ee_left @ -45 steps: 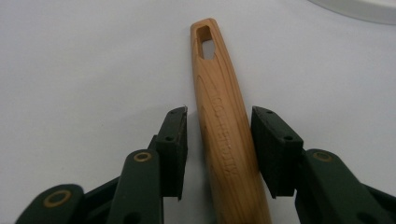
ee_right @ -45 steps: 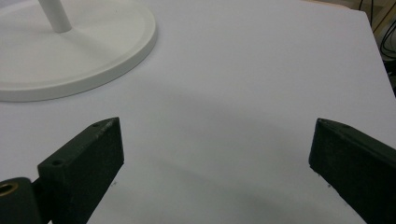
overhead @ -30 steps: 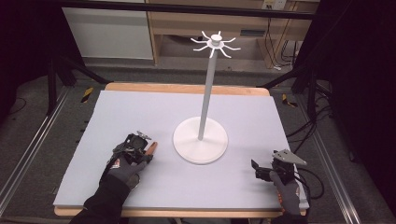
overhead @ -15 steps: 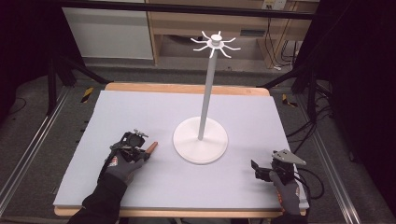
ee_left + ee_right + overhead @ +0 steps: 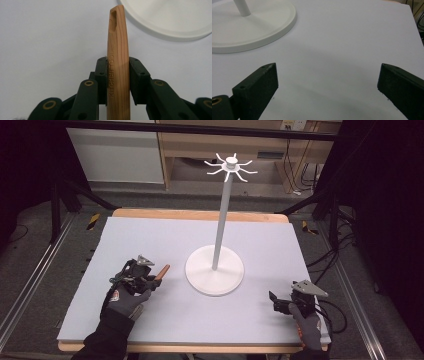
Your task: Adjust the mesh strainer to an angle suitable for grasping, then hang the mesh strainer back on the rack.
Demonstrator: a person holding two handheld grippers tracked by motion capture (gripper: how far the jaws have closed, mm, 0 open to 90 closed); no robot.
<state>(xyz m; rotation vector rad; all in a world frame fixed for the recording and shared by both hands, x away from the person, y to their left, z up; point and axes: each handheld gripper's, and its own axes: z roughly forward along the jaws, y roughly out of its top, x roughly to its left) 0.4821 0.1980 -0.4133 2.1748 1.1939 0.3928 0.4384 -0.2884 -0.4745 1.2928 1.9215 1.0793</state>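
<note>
Since a second ago, little has shifted: my left gripper (image 5: 155, 279) has edged slightly nearer and leftward, away from the white stand (image 5: 215, 270), and my right gripper (image 5: 276, 303) has stayed put. From the high view, the bench (image 5: 150, 240) carries the stand at its middle, my left gripper to its left holding a wooden handle (image 5: 162, 271) that points toward the base, and my right gripper low at the near right. From the left gripper view, my fingers (image 5: 101, 75) are clamped on the wooden handle (image 5: 117, 65), whose slotted tip reaches toward the stand's round base (image 5: 175, 17). From the right gripper view, my fingers (image 5: 259, 85) stand wide apart over bare bench, with the stand's base (image 5: 262, 27) at far left.
</note>
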